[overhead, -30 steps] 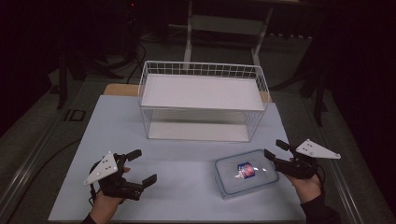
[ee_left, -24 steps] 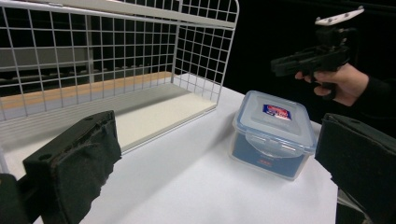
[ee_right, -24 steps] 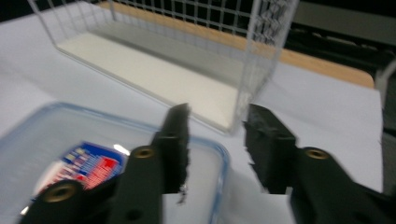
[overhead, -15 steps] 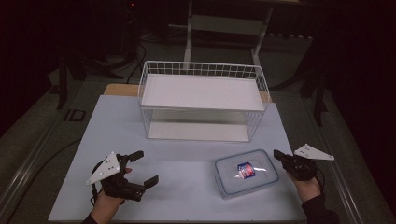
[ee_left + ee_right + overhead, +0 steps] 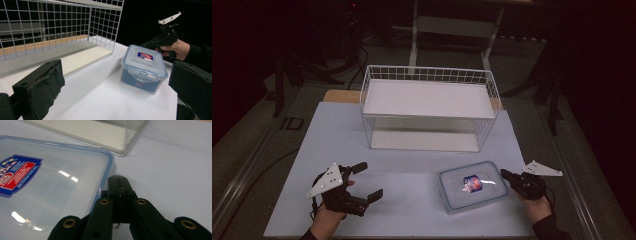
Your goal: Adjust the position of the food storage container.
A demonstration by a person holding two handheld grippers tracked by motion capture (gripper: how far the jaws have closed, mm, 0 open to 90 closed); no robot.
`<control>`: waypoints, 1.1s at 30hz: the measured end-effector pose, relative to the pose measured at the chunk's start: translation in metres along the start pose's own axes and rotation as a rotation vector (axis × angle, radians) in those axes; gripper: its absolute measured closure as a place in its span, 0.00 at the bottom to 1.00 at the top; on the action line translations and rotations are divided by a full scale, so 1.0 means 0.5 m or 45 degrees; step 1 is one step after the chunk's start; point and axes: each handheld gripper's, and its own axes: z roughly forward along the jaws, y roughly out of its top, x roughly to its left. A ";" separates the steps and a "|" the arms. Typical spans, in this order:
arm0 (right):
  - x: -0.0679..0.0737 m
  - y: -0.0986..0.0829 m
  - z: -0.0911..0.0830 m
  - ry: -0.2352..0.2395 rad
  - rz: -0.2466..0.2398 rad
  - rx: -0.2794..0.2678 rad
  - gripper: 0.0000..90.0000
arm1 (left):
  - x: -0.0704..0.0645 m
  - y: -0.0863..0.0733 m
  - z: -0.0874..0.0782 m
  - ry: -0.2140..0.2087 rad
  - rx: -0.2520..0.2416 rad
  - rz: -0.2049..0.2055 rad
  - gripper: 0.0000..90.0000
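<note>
On the pale table (image 5: pixel 412 200), near its front right, you have a clear rectangular plastic container with a blue-rimmed snap lid (image 5: pixel 472 186) and a red-and-blue label. It lies flat, lid up, its long axis running roughly left to right across the table, the right end turned slightly away from you. Its contents are hard to make out through the glare on the lid.

Your right gripper (image 5: pixel 507 176) sits at the container's right end, jaws pressed together, tips just beside the lid's rim; whether they touch it cannot be told. Your left gripper (image 5: pixel 367 181) rests well apart on the front left, jaws spread wide, holding nothing.

Behind both stands a white wire basket with a white floor panel (image 5: pixel 428 107), its upper part cut off in the left gripper view.
</note>
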 end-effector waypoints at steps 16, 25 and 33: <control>0.098 0.036 -0.004 0.186 -0.074 -0.046 1.00 | 0.001 -0.001 0.001 -0.001 0.002 -0.003 0.00; 0.212 0.057 -0.027 0.469 -0.183 -0.076 1.00 | 0.000 0.000 0.000 0.000 0.002 0.005 0.00; 0.307 0.025 0.003 0.681 -0.299 0.078 1.00 | 0.000 0.000 0.000 0.001 0.001 0.007 0.00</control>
